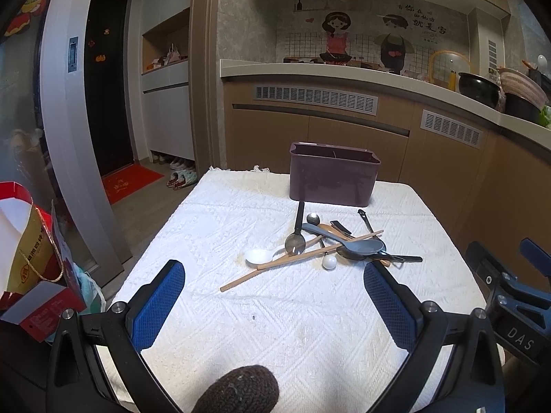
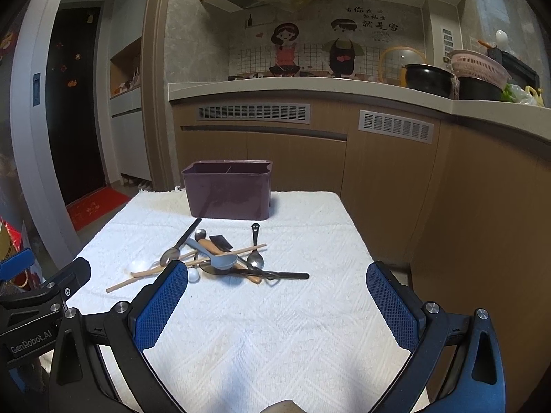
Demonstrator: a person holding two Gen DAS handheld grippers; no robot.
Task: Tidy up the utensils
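left wrist view looks down on a white woven cloth with a raised diamond pattern, covering the table. at its far edge stands a plum-coloured plastic caddy, rectangular with rounded corners; the right wrist view shows a divider inside it. just in front of the caddy lies a tangled heap of utensils: a grey plastic spoon, a white ceramic spoon, pale wooden chopsticks lying crosswise, and a dark-handled metal spoon whose handle points toward the caddy. the right wrist view alone shows a steel spoon with a smiley cutout.

left gripper has its blue textured pads spread wide, holding nothing, above bare cloth near the pile. a dark knitted fingertip shows at the bottom edge. right gripper is likewise wide apart and empty, its left pad overlapping the pile in view; whether it touches i cannot tell. each gripper's black frame appears at the edge of the other's view.
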